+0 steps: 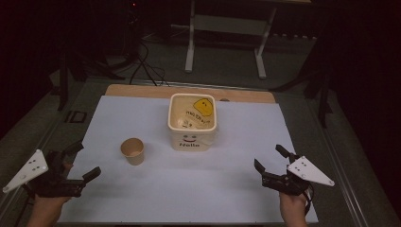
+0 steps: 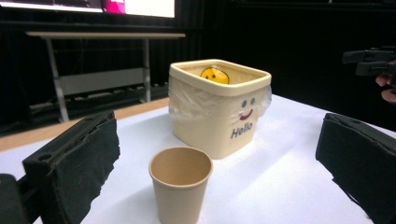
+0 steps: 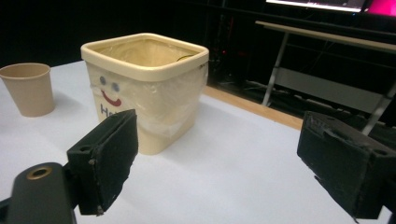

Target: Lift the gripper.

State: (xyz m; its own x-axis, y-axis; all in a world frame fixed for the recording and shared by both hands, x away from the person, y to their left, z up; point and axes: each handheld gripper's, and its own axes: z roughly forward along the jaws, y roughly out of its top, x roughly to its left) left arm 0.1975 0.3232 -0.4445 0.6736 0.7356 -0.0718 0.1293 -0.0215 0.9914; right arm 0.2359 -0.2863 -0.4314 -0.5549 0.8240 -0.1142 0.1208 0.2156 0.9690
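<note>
A cream bin (image 1: 192,124) bears a printed face with dark eyes, a red smile and the word "Hello" in dark blue, its clear liner showing a yellow smiley. Beside it stands a plain tan paper cup (image 1: 133,151). Both rest on a pale white sheet over a light wood-toned surface (image 1: 142,90). The left tongs (image 1: 85,161) and right tongs (image 1: 271,158) are black, each topped by a grey plate dotted with small dark marks.

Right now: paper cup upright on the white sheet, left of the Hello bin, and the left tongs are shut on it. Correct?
Not quite. The left tongs are open and apart from the paper cup; the left gripper view shows the cup standing free between the spread jaws. The rest holds: cup upright on the white sheet, left of the Hello bin.
</note>
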